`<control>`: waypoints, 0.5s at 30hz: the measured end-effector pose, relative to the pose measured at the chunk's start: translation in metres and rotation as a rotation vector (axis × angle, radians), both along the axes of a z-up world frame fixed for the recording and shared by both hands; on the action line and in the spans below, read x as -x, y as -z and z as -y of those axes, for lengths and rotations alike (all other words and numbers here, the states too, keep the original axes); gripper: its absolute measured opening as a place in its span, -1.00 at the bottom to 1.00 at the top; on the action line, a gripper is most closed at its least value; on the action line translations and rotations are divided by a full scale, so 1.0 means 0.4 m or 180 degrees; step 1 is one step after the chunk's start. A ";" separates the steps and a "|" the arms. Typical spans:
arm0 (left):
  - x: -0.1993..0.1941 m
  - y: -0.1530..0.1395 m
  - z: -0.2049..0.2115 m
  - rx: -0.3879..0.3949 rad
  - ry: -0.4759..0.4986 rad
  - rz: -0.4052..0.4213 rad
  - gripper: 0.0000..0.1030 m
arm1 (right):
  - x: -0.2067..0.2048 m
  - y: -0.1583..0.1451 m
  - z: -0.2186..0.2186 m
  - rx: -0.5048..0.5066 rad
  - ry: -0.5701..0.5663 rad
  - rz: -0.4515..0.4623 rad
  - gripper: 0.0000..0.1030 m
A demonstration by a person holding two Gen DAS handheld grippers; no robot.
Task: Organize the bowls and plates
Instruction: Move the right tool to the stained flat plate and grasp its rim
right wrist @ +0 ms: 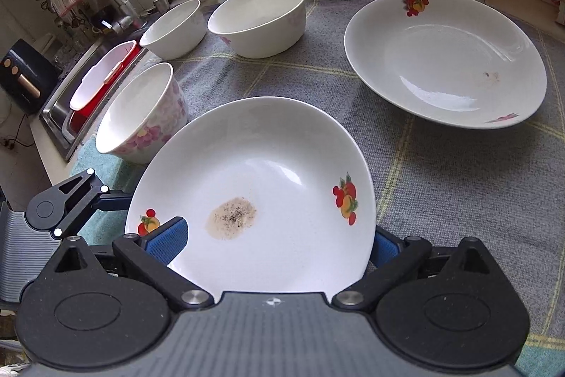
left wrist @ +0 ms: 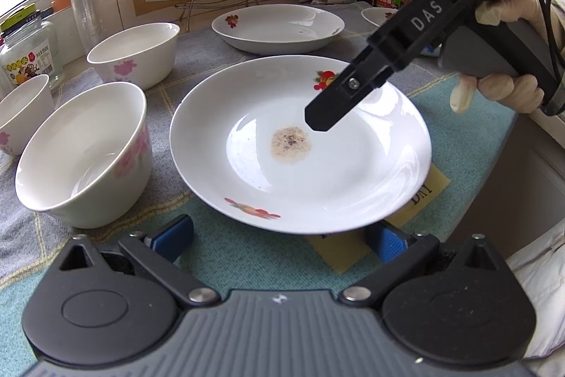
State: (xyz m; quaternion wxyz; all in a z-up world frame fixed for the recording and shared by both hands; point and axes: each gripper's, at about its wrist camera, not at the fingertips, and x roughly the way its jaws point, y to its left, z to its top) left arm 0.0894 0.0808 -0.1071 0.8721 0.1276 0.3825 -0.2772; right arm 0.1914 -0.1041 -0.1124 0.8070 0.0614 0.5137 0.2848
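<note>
The right hand-held gripper (right wrist: pixel 272 244) straddles the stained plate (right wrist: pixel 254 193), one blue pad (right wrist: pixel 166 242) over the rim and the other below, though whether they already pinch it I cannot tell. The left hand-held gripper (left wrist: pixel 279 237) waits spread just short of the plate's near rim. The plate sits on the counter (right wrist: pixel 441 200) cloth, beside a flowered bowl (right wrist: pixel 141 115) (close on its left). Glazed china is slick: a shallow bite could let it slide out, or swing into that bowl or the second plate (right wrist: pixel 445 59).
</note>
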 end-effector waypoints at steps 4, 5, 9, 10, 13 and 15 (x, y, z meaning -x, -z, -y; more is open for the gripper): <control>-0.005 0.000 0.002 -0.0004 0.0018 -0.0005 1.00 | -0.015 0.000 0.014 -0.0160 0.0091 -0.0111 1.00; -0.005 0.000 0.002 -0.0004 0.0023 -0.0004 1.00 | -0.019 0.001 0.020 -0.0206 0.0111 -0.0141 1.00; -0.011 0.001 0.003 -0.0012 0.0052 -0.0019 1.00 | -0.036 0.008 0.051 -0.0438 0.0155 -0.0262 1.00; -0.012 0.001 0.004 -0.0014 0.0063 -0.0021 1.00 | -0.040 0.011 0.060 -0.0507 0.0177 -0.0298 1.00; -0.011 0.002 0.002 -0.0005 0.0093 -0.0003 1.00 | -0.052 0.020 0.085 -0.0729 0.0227 -0.0384 1.00; -0.011 0.003 0.000 0.0010 0.0129 0.0014 1.00 | -0.057 0.025 0.089 -0.0780 0.0241 -0.0445 1.00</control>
